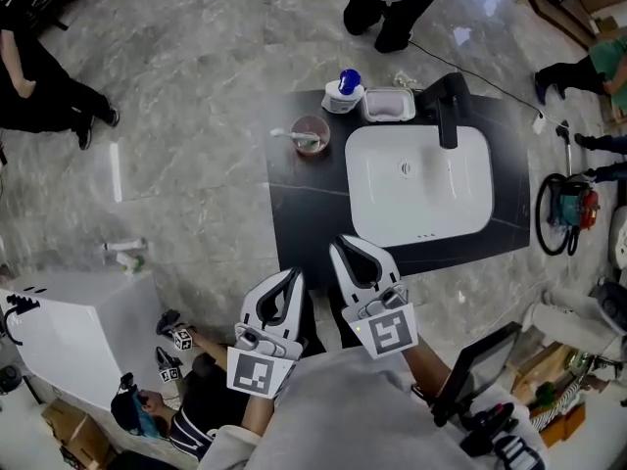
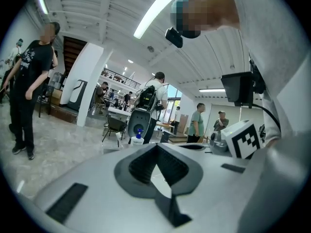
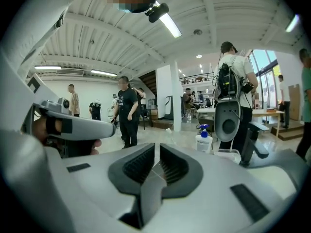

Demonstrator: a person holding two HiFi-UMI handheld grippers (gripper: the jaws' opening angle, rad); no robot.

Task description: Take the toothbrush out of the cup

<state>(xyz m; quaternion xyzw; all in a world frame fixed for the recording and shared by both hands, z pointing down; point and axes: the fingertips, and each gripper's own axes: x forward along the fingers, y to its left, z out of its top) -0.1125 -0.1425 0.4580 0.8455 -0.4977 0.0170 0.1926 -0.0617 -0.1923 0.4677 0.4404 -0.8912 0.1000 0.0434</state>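
Left gripper (image 1: 294, 280), right gripper (image 1: 343, 248): white shells, black ribbed pads (image 3: 138, 166). Black-and-white square-marker cube (image 1: 389, 331) on each. Wearer in light grey top (image 1: 333, 409).

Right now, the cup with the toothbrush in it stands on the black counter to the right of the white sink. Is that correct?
Not quite. The cup with the toothbrush in it stands on the black counter to the left of the white sink, not to the right. The head view shows this.
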